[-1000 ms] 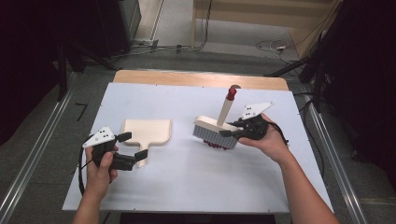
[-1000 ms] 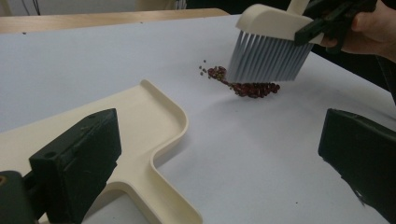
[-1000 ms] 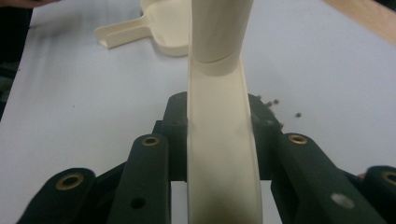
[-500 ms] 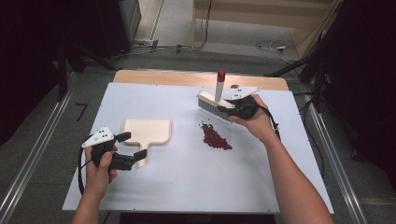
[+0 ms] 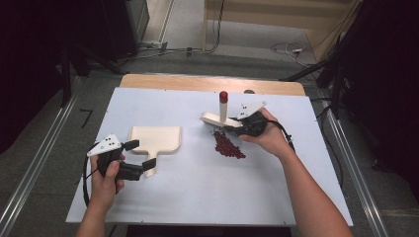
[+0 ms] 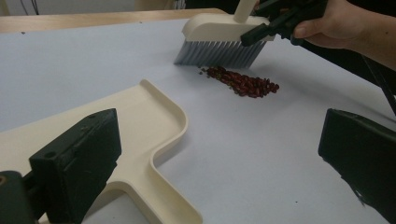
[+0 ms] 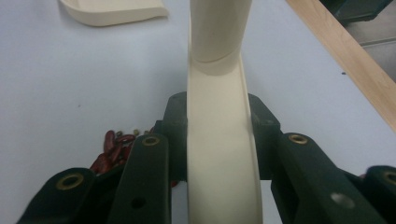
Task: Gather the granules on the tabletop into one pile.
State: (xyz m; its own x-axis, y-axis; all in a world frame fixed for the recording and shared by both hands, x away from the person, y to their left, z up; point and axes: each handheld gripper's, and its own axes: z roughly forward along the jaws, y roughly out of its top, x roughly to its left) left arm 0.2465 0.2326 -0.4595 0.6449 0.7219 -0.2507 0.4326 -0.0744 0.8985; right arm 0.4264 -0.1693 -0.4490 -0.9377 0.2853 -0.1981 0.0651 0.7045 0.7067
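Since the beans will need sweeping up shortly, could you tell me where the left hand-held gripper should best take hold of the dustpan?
Grip the dustpan by its short flat handle, which points toward the person. Probably come from that near side, where the left hand-held gripper sits with jaws open around the handle. The handle is narrow enough for them; the wide tray is not. That leaves the pan's far edge free.

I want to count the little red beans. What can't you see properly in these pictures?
- Beans: too small to count in the high view; in the right gripper view the right claw hides most.
- Brush: handle cut off by the top edge in the left gripper view.
- Dustpan: the left claw's near jaw hides part of it there.
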